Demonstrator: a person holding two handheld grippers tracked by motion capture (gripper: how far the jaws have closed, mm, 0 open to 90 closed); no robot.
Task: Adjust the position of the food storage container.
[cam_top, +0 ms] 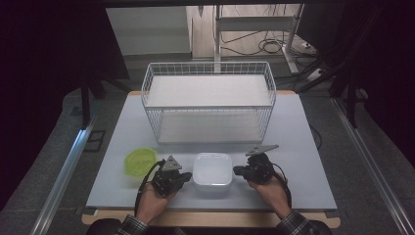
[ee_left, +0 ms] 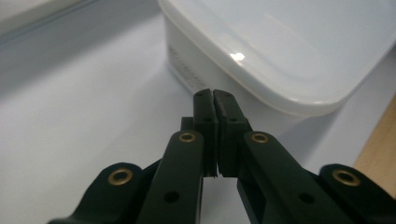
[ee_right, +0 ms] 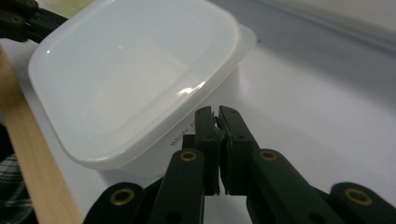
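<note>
Green bowl (cam_top: 140, 161) at far left of the tabletop (cam_top: 303, 147), then left tongs (ee_left: 213, 95) clenched on nothing, white lidded container (cam_top: 212, 170) between — right tongs (ee_right: 218, 112) likewise clenched empty (wire basket (cam_top: 209, 100) behind).

Your table (cam_top: 293, 147) — pale grey top, wood edge along your side. On it: white wire rack (cam_top: 209, 100) at far middle, white lidded tub (cam_top: 212, 170) near you, green bowl (cam_top: 140, 160) to tub's left — apart from it.
</note>
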